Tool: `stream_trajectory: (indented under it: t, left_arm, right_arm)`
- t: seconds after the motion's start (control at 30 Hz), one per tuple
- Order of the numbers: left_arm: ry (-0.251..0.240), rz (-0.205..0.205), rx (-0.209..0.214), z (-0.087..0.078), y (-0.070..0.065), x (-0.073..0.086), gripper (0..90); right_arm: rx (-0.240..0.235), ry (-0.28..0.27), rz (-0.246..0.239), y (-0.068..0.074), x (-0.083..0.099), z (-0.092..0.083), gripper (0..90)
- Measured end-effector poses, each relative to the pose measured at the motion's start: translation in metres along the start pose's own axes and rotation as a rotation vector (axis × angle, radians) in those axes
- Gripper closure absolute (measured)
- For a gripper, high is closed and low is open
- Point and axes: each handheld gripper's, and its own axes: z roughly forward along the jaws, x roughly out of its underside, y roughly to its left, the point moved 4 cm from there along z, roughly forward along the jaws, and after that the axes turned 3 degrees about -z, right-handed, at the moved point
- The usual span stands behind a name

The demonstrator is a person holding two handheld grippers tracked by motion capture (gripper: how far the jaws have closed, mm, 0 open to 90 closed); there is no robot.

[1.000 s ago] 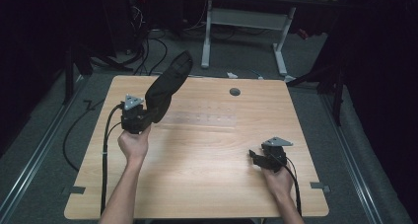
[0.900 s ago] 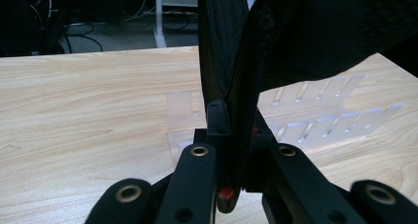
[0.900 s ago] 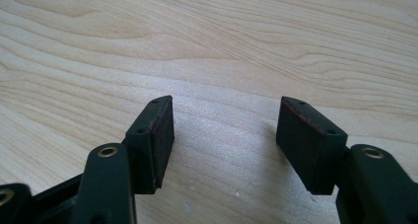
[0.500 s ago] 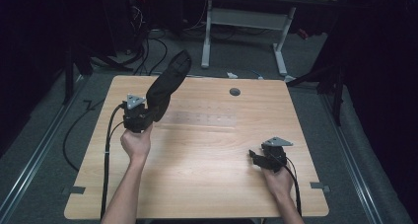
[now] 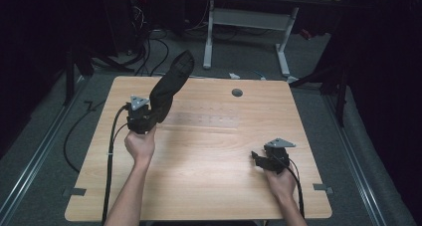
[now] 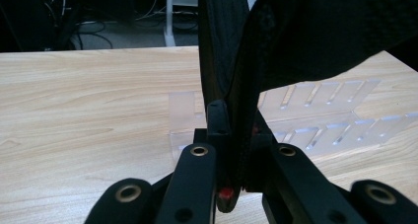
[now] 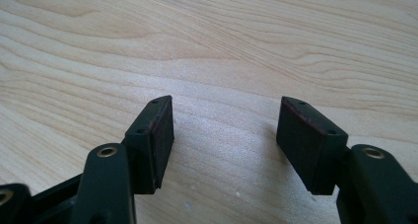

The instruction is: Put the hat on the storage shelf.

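Observation:
A long piece of black fabric (image 5: 170, 84) stands up from the left side of the wooden table (image 5: 209, 186), and my left gripper (image 5: 143, 117) is shut on its lower end. In the left gripper view the fabric (image 6: 315, 31) rises between the closed jaws of the left gripper (image 6: 235, 123) and folds over to the right. My right gripper (image 5: 260, 159) rests low on the table at the front right. It is open, and the right gripper view has bare wood between the pads of the right gripper (image 7: 226, 123).
A clear slotted plastic tray (image 5: 205, 120) lies flat on the table centre, just beyond the left gripper (image 6: 320, 118). A round grey grommet (image 5: 237, 92) sits near the far edge. Cables trail off the left side. A desk frame stands on the floor behind.
The left gripper with the fabric has drifted very slightly to the right. The right gripper has stayed where it was.

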Motion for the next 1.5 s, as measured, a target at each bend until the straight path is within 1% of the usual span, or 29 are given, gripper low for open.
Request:
stream_trajectory:
  t: [0.07, 0.13, 0.23, 0.37, 0.6, 0.73, 0.87, 0.97, 1.17, 1.23, 1.33, 1.43, 1.5]
  left_arm:
    - [-0.005, -0.006, -0.01, 0.001, -0.001, 0.0, 85.6]
    - [-0.01, -0.001, -0.021, 0.001, -0.001, 0.0, 85.7]
    - [-0.013, -0.009, -0.032, 0.002, -0.003, 0.001, 85.6]
    - [-0.006, 0.009, -0.04, 0.004, -0.003, 0.006, 85.5]
    - [0.004, -0.005, -0.042, 0.006, 0.004, 0.014, 85.4]
    - [0.028, -0.012, -0.05, 0.008, 0.008, 0.021, 85.3]
    - [0.038, -0.014, -0.054, 0.008, 0.011, 0.027, 85.2]
    - [0.034, -0.018, -0.048, 0.008, 0.011, 0.028, 85.1]
    - [0.049, -0.027, -0.027, 0.006, 0.01, 0.033, 81.9]
    - [0.058, -0.013, -0.018, 0.005, 0.007, 0.036, 80.0]
    - [0.064, -0.006, -0.011, 0.005, 0.006, 0.038, 77.5]
    - [0.073, -0.024, 0.003, 0.003, 0.007, 0.038, 74.5]
    - [0.085, -0.039, 0.013, 0.001, 0.008, 0.039, 69.8]
  right_arm:
    - [0.0, 0.0, -0.002, 0.0, 0.0, 0.0, 39.5]
    - [0.001, -0.002, -0.009, -0.001, 0.0, 0.0, 39.4]
    - [0.0, -0.001, -0.007, 0.0, 0.0, 0.0, 39.2]
    - [0.0, -0.001, -0.007, 0.0, 0.0, 0.0, 39.1]
    - [-0.001, -0.001, -0.005, 0.0, 0.0, 0.0, 39.1]
    - [-0.001, 0.0, -0.004, 0.0, 0.0, 0.0, 39.1]
    - [-0.002, 0.0, -0.005, 0.0, 0.0, 0.0, 39.1]
    - [-0.002, -0.001, -0.005, 0.0, 0.0, 0.0, 39.1]
    - [-0.003, 0.0, -0.005, 0.0, 0.0, 0.0, 39.1]
    - [-0.003, 0.0, -0.006, 0.0, 0.0, 0.0, 39.0]
    - [-0.003, 0.0, -0.006, 0.0, 0.0, 0.0, 39.0]
    - [-0.003, 0.0, -0.006, 0.0, 0.0, 0.0, 39.0]
    - [-0.003, 0.0, -0.006, 0.0, 0.0, 0.0, 39.0]
